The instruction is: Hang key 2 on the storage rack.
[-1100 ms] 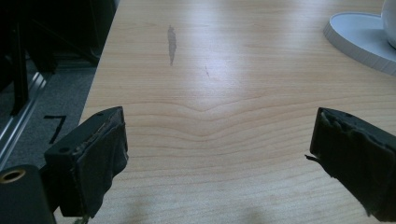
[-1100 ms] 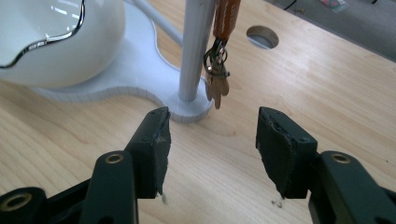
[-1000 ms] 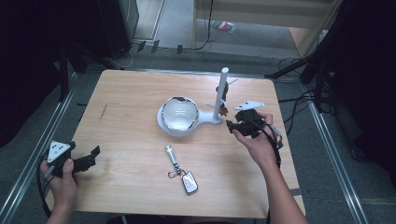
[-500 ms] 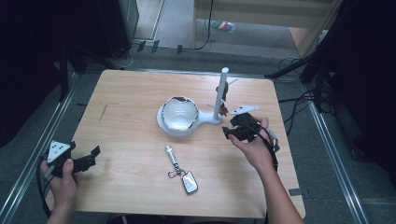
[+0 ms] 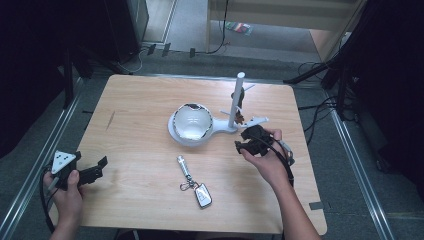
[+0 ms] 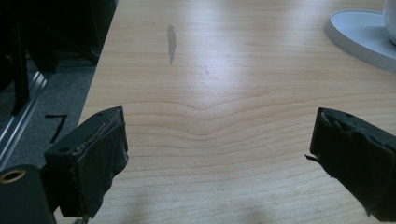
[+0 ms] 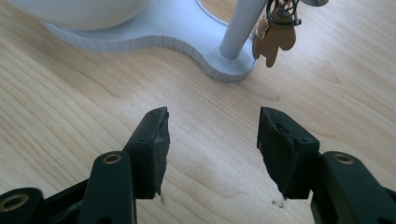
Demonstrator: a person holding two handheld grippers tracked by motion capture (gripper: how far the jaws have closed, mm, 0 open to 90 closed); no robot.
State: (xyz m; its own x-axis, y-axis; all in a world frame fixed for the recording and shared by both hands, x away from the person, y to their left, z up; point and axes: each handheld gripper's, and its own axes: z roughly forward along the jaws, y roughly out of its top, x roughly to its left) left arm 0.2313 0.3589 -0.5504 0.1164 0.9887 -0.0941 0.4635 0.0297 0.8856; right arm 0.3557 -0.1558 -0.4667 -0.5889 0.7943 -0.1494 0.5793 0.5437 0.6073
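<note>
A white stand [image 5: 220, 129] in the middle of the wooden table carries a shiny round bowl [image 5: 192, 122] and an upright post [image 5: 236, 100]. A brown charm [image 7: 275, 35] hangs from a hook on the post. My right gripper [image 5: 240, 140] lies low over the table just right of the stand's base [image 7: 187, 32]. It points at that base, and its jaws [image 7: 212, 114] stand open over bare wood. My left gripper [image 5: 100, 169] rests at the near left corner, wide open [image 6: 219, 121], nothing between its pads. A car key fob [image 5: 202, 195] with a metal keychain [image 5: 183, 166] lies near the front edge.
The table's left edge [image 6: 100, 84] drops to a grey floor with metal rails. A dark scratch [image 6: 171, 42] marks the wood ahead of the left gripper. Cables run over the floor at the right and behind the table.
The right gripper has shifted a little to the left and toward the person, away from the post. The left hand has stayed where it was.
</note>
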